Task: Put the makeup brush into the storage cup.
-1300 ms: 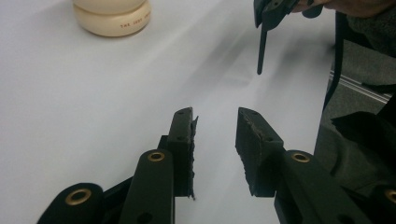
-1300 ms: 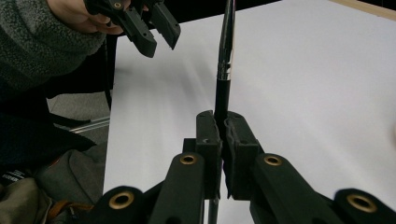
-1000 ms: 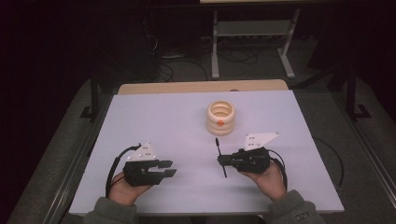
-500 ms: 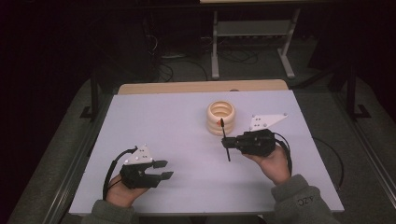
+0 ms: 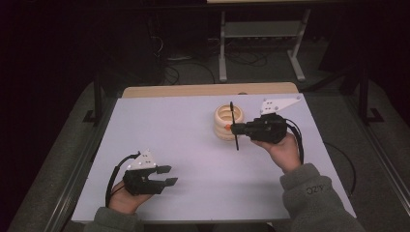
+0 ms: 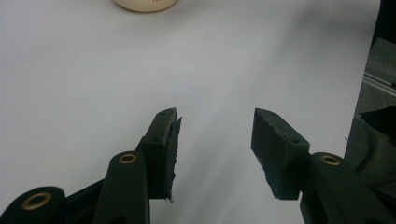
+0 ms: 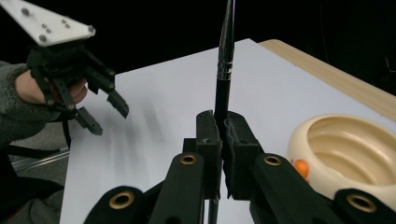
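A slim black pen [image 7: 223, 79] stands upright beside a cream ribbed holder [image 5: 227, 122].

High view sits above the near edge, looking forward and down over the whole white table [image 5: 183, 130]. Left gripper view rides low, close over bare tabletop, with the cream ribbed holder [image 6: 145, 4] at top centre. Right gripper view looks across toward the left gripper [image 7: 100, 112] at upper left; the holder sits lower right.
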`<state>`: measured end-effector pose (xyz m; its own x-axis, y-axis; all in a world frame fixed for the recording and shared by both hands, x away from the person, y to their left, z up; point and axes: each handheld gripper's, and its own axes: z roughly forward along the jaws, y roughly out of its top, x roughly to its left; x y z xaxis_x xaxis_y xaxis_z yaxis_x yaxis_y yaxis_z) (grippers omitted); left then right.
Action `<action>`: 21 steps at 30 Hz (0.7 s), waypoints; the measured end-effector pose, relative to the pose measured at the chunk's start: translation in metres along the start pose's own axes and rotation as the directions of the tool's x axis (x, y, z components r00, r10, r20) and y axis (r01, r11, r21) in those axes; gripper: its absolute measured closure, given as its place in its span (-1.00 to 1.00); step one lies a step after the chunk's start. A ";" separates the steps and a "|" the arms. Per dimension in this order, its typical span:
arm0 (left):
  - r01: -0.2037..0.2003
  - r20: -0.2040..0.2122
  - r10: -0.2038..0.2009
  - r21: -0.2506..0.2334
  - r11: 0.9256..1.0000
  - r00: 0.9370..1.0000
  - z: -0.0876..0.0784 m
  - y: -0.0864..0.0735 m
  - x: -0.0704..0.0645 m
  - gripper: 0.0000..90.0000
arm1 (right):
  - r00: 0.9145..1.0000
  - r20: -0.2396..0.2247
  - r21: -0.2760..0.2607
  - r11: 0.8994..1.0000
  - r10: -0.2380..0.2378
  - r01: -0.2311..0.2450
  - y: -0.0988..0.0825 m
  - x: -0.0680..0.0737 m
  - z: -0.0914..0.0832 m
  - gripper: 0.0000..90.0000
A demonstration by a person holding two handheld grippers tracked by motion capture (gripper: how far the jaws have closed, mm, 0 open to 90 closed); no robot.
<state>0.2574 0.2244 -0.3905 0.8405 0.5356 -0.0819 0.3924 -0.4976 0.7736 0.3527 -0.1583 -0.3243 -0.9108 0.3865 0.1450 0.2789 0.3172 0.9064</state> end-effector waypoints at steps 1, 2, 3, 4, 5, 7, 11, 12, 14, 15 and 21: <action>0.002 0.000 -0.002 0.001 1.000 1.000 0.000 0.000 0.000 0.13 | 1.000 0.004 -0.002 1.000 0.002 -0.002 0.003 -0.001 0.000 0.88; 0.002 0.000 -0.002 0.000 1.000 1.000 0.000 0.000 0.000 0.13 | 1.000 0.007 -0.006 1.000 0.002 -0.002 0.006 -0.002 0.000 0.88; 0.001 0.001 -0.001 0.000 1.000 1.000 0.000 0.000 0.000 0.13 | 1.000 0.012 -0.006 1.000 0.006 -0.006 0.009 -0.003 0.000 0.88; 0.002 0.000 -0.002 -0.001 1.000 1.000 0.000 0.000 0.000 0.13 | 1.000 0.014 -0.008 1.000 0.005 -0.005 0.011 -0.005 0.000 0.88; 0.003 -0.001 -0.003 -0.002 1.000 1.000 0.000 0.000 0.000 0.13 | 1.000 0.015 -0.013 1.000 0.012 -0.012 0.014 -0.006 0.000 0.88; 0.002 -0.004 -0.002 -0.001 1.000 1.000 -0.001 0.000 0.001 0.12 | 1.000 0.024 -0.016 1.000 0.016 -0.016 0.019 -0.008 0.001 0.88; 0.016 -0.007 -0.016 -0.007 1.000 1.000 -0.001 -0.001 0.002 0.11 | 0.999 0.039 -0.021 0.999 0.025 -0.025 0.028 -0.015 0.002 0.88; 0.016 -0.006 -0.016 -0.009 1.000 1.000 -0.001 -0.001 0.003 0.10 | 0.999 0.041 -0.023 0.999 0.029 -0.028 0.029 -0.016 0.003 0.88; 0.017 -0.007 -0.017 -0.005 1.000 1.000 -0.001 -0.002 0.004 0.09 | 0.998 0.048 -0.016 0.999 0.030 -0.030 0.033 -0.019 0.004 0.88; 0.018 -0.007 -0.018 -0.005 1.000 1.000 -0.001 -0.002 0.004 0.09 | 0.998 0.053 -0.015 0.999 0.032 -0.031 0.034 -0.020 0.005 0.88; 0.017 -0.006 -0.017 -0.008 1.000 1.000 -0.002 -0.002 0.005 0.09 | 0.998 0.067 -0.014 1.000 0.015 -0.014 0.048 -0.024 0.008 0.88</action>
<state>0.2600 0.2292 -0.3915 0.8316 0.5478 -0.0914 0.4034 -0.4827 0.7773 0.3903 -0.1451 -0.2871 -0.8841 0.4485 0.1313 0.2871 0.2996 0.9098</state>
